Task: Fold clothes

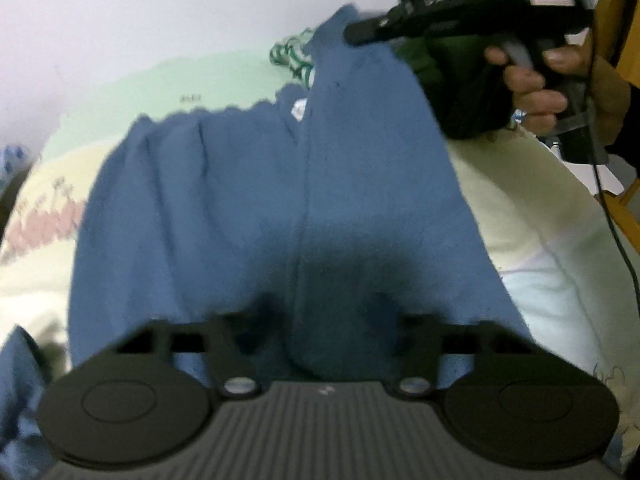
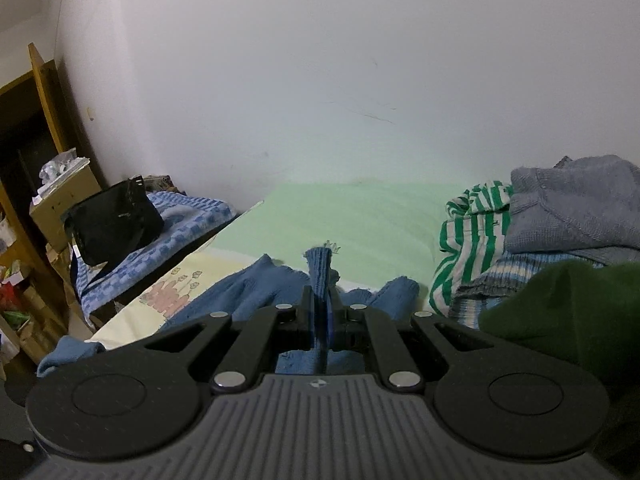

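Observation:
A blue knitted garment point(image 1: 240, 200) lies spread over the bed and fills the left wrist view. My left gripper point(image 1: 328, 312) hangs low over its near part with the jaws standing apart; a raised fold of the blue cloth runs between the blurred fingers. My right gripper point(image 2: 322, 300) is shut on a ribbed edge of the same blue garment point(image 2: 256, 284), and a strip of it sticks up past the fingertips. In the left wrist view the right gripper point(image 1: 360, 32) holds the garment's far corner lifted, with a person's hand point(image 1: 536, 96) on its handle.
The bed has a pale green and cream patterned sheet point(image 2: 340, 216). At the right lies a pile: a green-striped shirt point(image 2: 468, 232), a grey-blue sweater point(image 2: 572, 208) and a dark green garment point(image 2: 560, 312). A black bag point(image 2: 116, 220) lies at the left, beside wooden shelves point(image 2: 24, 120).

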`<action>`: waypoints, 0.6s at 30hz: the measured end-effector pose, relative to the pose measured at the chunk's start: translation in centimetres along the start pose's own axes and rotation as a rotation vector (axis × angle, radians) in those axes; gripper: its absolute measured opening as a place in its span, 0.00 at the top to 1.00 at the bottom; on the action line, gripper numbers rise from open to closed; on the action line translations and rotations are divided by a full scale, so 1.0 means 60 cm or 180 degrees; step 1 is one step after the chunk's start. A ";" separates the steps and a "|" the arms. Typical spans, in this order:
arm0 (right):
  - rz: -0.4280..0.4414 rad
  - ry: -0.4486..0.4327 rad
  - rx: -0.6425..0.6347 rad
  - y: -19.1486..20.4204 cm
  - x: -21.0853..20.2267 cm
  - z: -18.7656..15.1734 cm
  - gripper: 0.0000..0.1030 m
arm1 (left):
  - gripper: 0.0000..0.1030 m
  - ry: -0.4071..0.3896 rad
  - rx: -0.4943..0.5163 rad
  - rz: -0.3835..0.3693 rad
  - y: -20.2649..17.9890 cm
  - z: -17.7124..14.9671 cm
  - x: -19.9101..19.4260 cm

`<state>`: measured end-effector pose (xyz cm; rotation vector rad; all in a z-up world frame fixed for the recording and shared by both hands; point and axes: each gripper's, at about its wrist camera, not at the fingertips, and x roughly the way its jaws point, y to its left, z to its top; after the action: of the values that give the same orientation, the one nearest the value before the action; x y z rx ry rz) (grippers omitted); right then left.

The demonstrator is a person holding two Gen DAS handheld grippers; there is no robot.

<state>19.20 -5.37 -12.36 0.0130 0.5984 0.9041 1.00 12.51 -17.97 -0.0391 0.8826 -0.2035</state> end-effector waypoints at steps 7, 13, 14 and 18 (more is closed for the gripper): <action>-0.0463 0.0119 -0.0374 0.017 0.021 -0.009 0.94 | 0.94 -0.0167 0.0006 0.0133 -0.015 -0.007 -0.031; -0.0532 0.0136 -0.0286 0.020 0.066 -0.014 0.95 | 0.94 -0.0471 -0.0113 0.0290 -0.034 -0.013 -0.097; -0.0544 0.0157 -0.0272 0.021 0.077 -0.017 0.95 | 0.94 -0.0413 -0.0107 0.0321 -0.033 -0.013 -0.085; -0.0809 0.0341 -0.0450 0.033 0.131 -0.036 0.95 | 0.93 -0.0187 -0.0119 0.0418 -0.023 -0.008 -0.035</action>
<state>20.36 1.18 -17.46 -0.2354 0.6189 0.7009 -0.88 11.61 -16.53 -0.0218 0.8274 -0.0629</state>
